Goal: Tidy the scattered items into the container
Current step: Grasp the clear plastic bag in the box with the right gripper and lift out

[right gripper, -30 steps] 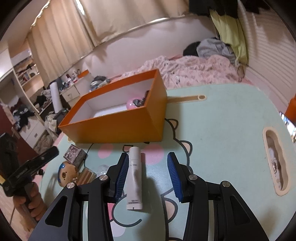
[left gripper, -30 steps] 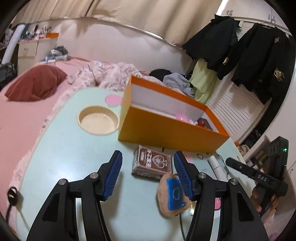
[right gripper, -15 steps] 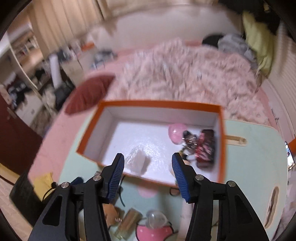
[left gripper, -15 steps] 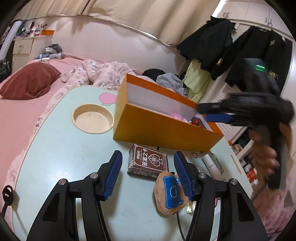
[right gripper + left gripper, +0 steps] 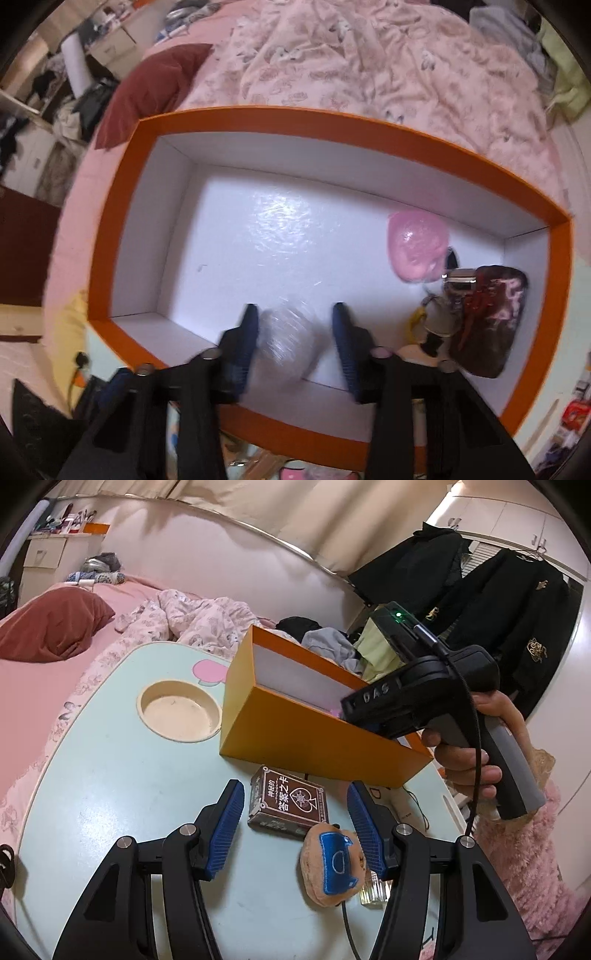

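Hovering our right gripper (image 5: 291, 343) over the orange box (image 5: 122, 206), jaws closing, we see a blurred, glossy whitish tube (image 5: 286, 341) between the fingers, seemingly untouched.

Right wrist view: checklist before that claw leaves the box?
1. Right claw above the orange box interior: ok.
2. Pale wrapped item released: cannot tell; it is blurred between the jaws, which are closing.
3. Free floor in the box: ok; pink item and dark red pouch sit at one end.
4. Left claw open, gripping nothing: ok.
5. Table tidied: not ok; card box and plush toy lie outside.
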